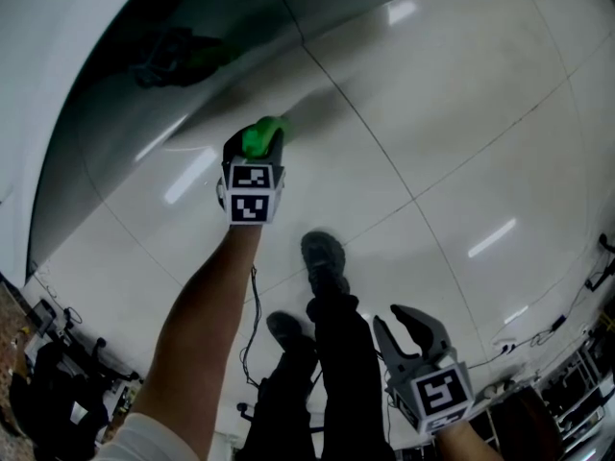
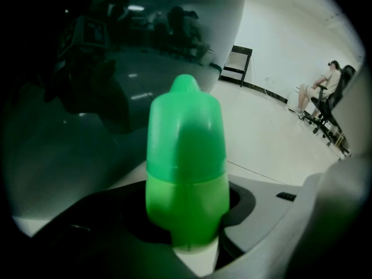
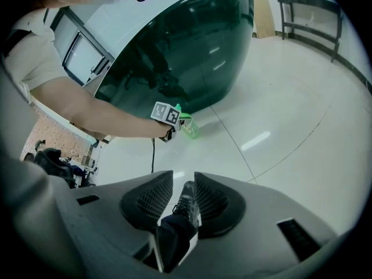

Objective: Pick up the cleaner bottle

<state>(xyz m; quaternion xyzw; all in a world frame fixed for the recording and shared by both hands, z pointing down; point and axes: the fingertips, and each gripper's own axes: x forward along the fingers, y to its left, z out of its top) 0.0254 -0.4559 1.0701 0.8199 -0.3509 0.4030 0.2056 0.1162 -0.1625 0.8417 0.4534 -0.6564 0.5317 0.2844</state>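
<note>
The cleaner bottle (image 1: 263, 134) is bright green with a rounded cap. It fills the middle of the left gripper view (image 2: 186, 156) and shows small in the right gripper view (image 3: 189, 127), low by the foot of a dark dome. My left gripper (image 1: 258, 144) reaches out to it on a bare arm; its two pads (image 2: 116, 220) sit against the bottle's sides, so it is shut on it. Whether the bottle still rests on the floor I cannot tell. My right gripper (image 1: 405, 325) hangs at the lower right, open, with only a shoe seen through its gap (image 3: 179, 197).
A big glossy dark-green dome (image 1: 135, 84) rises right behind the bottle. White tiled floor (image 1: 452, 142) spreads to the right. The person's legs and shoes (image 1: 325, 257) stand between the grippers, with a cable (image 1: 252, 325) beside them. A black frame (image 2: 237, 63) and a seated person (image 2: 323, 89) are far off.
</note>
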